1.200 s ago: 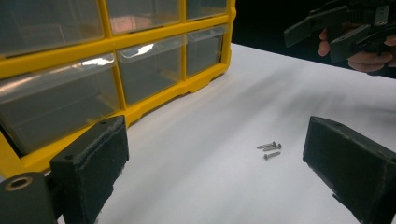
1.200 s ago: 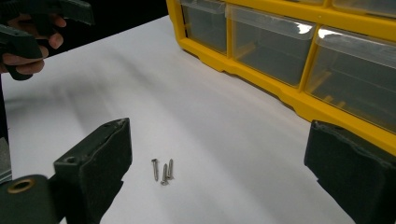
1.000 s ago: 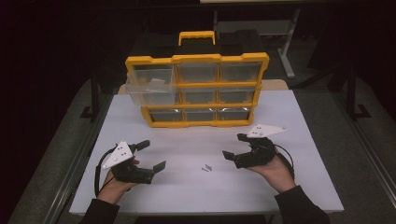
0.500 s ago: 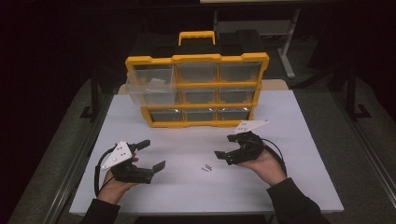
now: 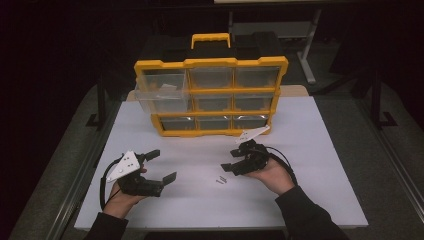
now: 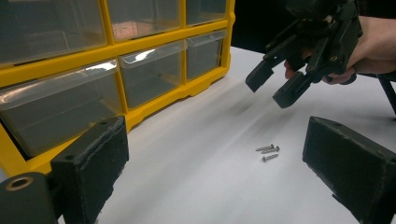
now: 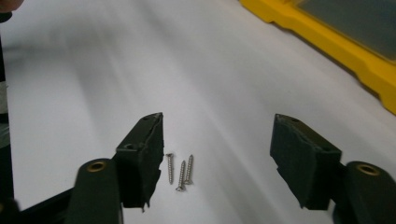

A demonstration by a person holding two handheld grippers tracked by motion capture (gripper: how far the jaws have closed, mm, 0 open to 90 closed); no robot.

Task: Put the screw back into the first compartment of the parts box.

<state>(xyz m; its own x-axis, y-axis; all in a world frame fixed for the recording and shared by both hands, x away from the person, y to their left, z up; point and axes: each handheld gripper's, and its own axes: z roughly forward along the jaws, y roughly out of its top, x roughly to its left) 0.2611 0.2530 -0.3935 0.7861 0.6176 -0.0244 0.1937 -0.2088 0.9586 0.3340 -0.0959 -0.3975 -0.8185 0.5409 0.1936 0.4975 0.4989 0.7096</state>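
Steel screws [image 5: 220,179], three of them, lay side by side and touching on the white table [image 5: 310,200], in the bare stretch between the two hands and well in front of the yellow drawer organizer [image 5: 212,95]. The right gripper [image 5: 229,167] was plainly the nearer one: in the high view its tips hung just above and beside the screws, which lay slightly toward the person's left and nearer the table's front edge. In the right gripper view the screws [image 7: 180,171] sat close to one black jaw rather than centred in the gap, their long axes running roughly along the gripper's own line of sight. Its jaws had just been closing, stood about half apart, and touched nothing. The left gripper [image 5: 162,165] rested farther off, jaws spread wide and empty, with the screws [image 6: 267,151] lying ahead of it.
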